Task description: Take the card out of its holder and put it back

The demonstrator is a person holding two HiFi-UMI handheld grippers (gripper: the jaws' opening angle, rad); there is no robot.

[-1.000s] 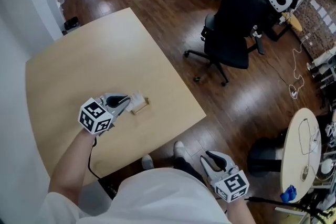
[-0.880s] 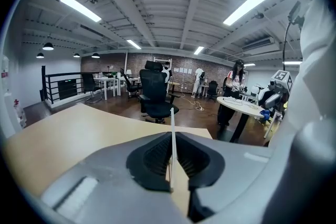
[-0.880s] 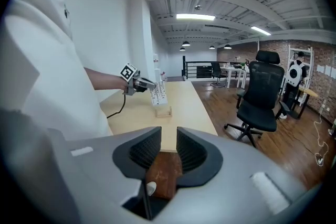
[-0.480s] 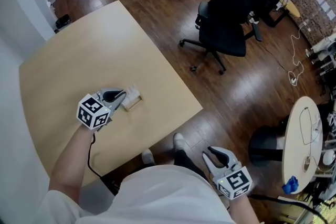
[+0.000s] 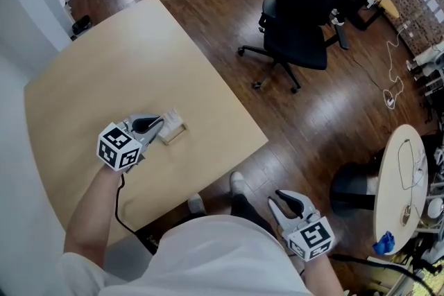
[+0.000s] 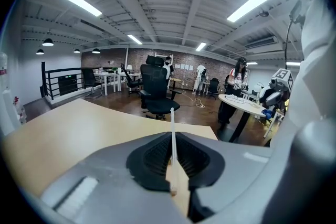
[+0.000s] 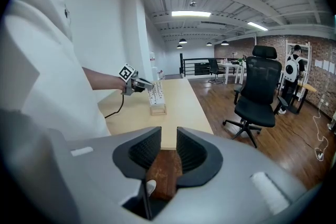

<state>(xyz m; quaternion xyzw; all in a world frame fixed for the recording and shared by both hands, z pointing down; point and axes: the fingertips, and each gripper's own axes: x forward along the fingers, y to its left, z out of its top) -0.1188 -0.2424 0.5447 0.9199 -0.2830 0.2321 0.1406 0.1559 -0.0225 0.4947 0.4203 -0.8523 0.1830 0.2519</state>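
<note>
A white card (image 5: 169, 119) stands upright over a small wooden holder (image 5: 174, 134) near the front right of the tan table (image 5: 104, 73). My left gripper (image 5: 157, 125) is shut on the card's near edge. In the left gripper view the card (image 6: 172, 136) shows edge-on as a thin white line between the closed pads. The right gripper view shows the card (image 7: 156, 93) over the holder (image 7: 158, 109), with the left gripper (image 7: 147, 85) at its top. I cannot tell whether the card's lower edge sits in the slot. My right gripper (image 5: 282, 202) hangs open and empty beside the person's body, above the floor.
A black office chair (image 5: 305, 17) stands on the wooden floor right of the table. A round white table (image 5: 399, 184) with cables is at far right. The table's front right corner (image 5: 263, 143) lies close to the holder. A white wall runs along the left.
The head view has shifted a little. My left gripper stays shut on the card at the holder, and the right gripper has barely moved.
</note>
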